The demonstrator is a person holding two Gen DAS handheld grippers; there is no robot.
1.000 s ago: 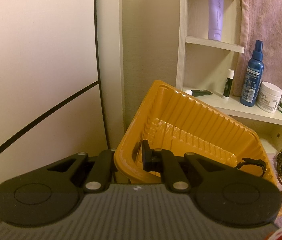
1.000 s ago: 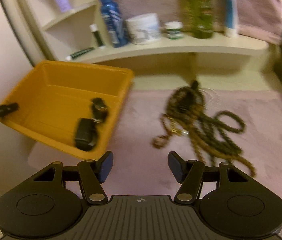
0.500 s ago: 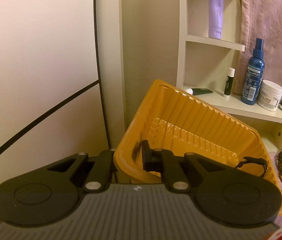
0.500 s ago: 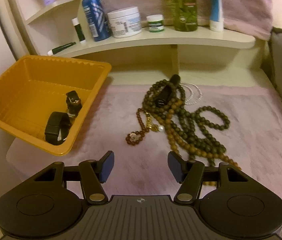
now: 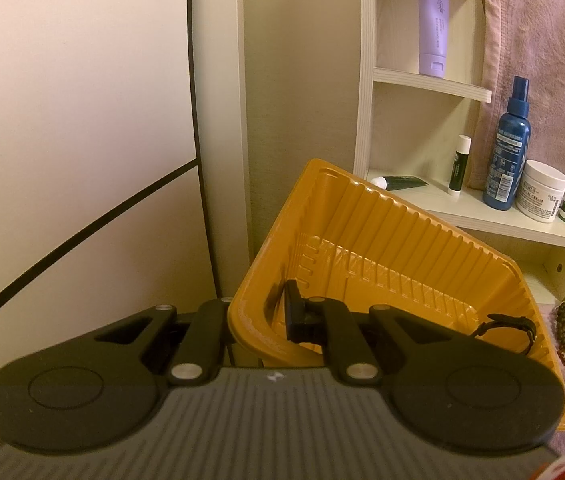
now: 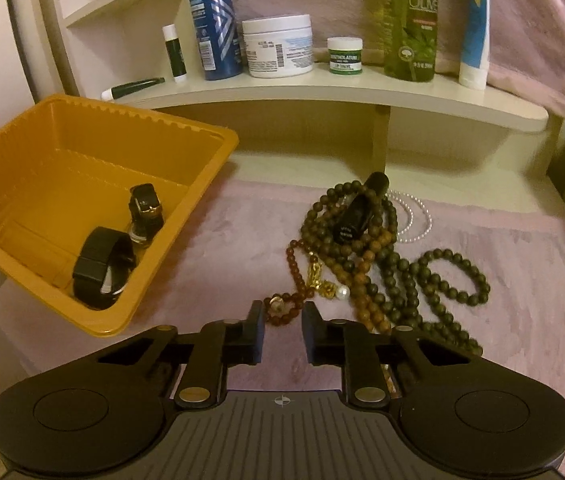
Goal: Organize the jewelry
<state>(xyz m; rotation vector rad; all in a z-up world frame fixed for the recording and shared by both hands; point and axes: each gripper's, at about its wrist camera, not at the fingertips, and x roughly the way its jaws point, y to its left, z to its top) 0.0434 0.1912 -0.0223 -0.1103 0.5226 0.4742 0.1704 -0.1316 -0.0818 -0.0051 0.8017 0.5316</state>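
A: Since half a second ago, right tool (image 6: 282, 334) fingers narrowed, grasping nothing; left tool (image 5: 260, 316) stays clenched on ribbed orange plastic tray (image 5: 382, 236) rim.

B: Amber bead bracelet (image 6: 288, 280) lies ahead on pink cloth (image 6: 502, 280); pinch one strand.

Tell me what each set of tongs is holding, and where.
Left tongs clamp the orange tray by its near wall. Right tongs hold nothing.

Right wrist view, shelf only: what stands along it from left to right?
Lip balm stick → blue spray bottle → white cream jar → small green-labelled jar → green bottle → blue-and-white tube.
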